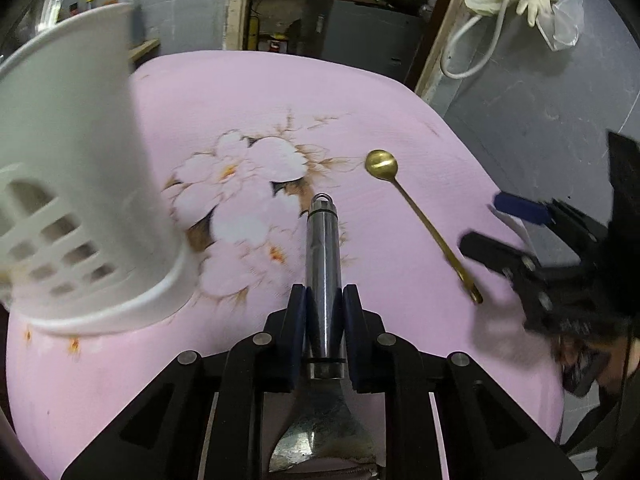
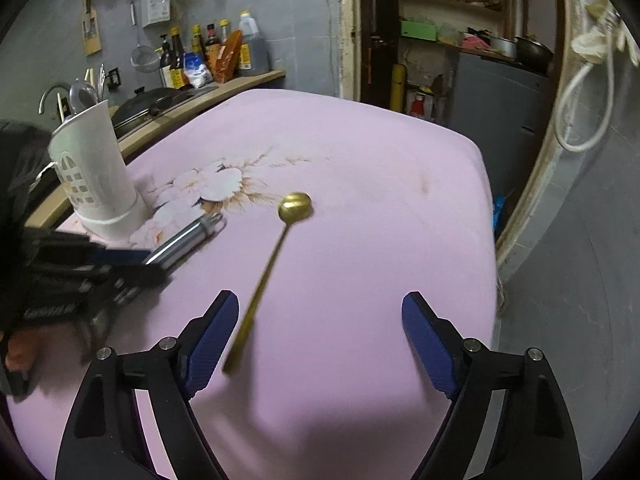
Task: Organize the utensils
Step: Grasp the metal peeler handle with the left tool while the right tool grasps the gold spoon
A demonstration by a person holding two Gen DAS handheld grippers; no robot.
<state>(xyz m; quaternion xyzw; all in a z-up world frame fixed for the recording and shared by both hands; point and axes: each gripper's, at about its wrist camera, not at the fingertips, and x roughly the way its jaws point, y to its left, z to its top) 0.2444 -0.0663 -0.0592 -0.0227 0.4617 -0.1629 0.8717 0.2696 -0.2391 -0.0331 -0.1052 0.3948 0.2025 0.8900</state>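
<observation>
My left gripper (image 1: 324, 308) is shut on the steel handle of a metal utensil (image 1: 323, 264), whose flat blade end lies back under the gripper; the handle points away over the table. It also shows in the right wrist view (image 2: 188, 238). A white perforated utensil holder (image 1: 76, 184) stands close on the left, also visible in the right wrist view (image 2: 98, 176). A gold spoon (image 1: 420, 216) lies on the pink cloth. My right gripper (image 2: 320, 336) is open, low over the cloth, with the spoon (image 2: 272, 264) handle just inside its left finger.
The pink flowered tablecloth (image 2: 380, 208) covers the table, whose edges fall off at the right and far side. A kitchen counter with bottles (image 2: 212, 56) and a pan is behind the holder. A shelf doorway (image 2: 460, 40) is at the back.
</observation>
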